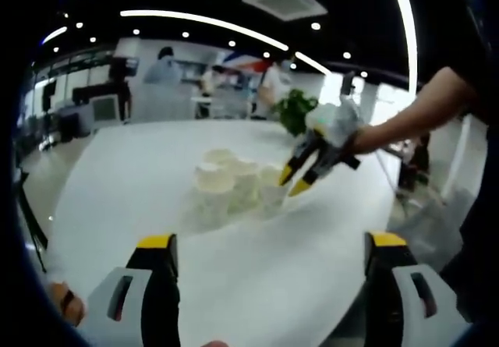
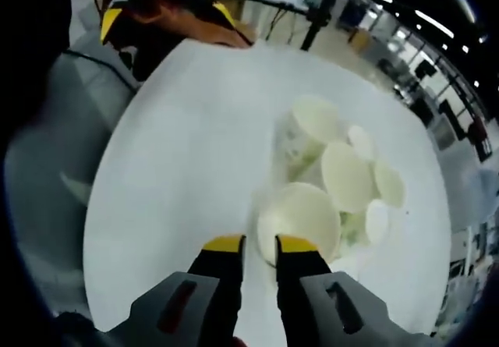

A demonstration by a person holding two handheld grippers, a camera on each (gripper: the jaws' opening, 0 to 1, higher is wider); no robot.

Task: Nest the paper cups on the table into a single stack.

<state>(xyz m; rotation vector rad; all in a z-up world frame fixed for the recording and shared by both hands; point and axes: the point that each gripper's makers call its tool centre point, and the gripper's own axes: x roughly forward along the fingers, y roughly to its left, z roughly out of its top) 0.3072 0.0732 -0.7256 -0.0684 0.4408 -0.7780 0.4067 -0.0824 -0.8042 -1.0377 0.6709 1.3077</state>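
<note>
in the left gripper view, the left gripper (image 1: 269,253) is seen with its two yellow-tipped jaws spread wide apart at six o'clock, nothing held between them and only bare white table (image 1: 117,168) lying in the gap. a cluster of white paper cups (image 1: 234,185) is seen standing upside down near the middle of the table, well ahead of those jaws, toward twelve o'clock from them. the cups are packed touching one another. the right gripper (image 1: 295,182) is seen coming in from three o'clock, held by a person's hand (image 1: 339,132), with its yellow tips lowered at the cluster's three o'clock edge; its jaws are seen only slightly parted.

in the right gripper view, the right gripper (image 2: 260,246) is shown at six o'clock with its jaws drawn close together, a narrow gap left between the tips. the nearest cup (image 2: 300,218) is seen just beyond the right-hand tip, and its rim appears to lie between the two tips; whether the rim is actually pinched cannot be told. the remaining cups (image 2: 343,168) are spread toward one and two o'clock of it. the left gripper (image 2: 168,12) is seen at eleven o'clock, beyond the table's edge.
</note>
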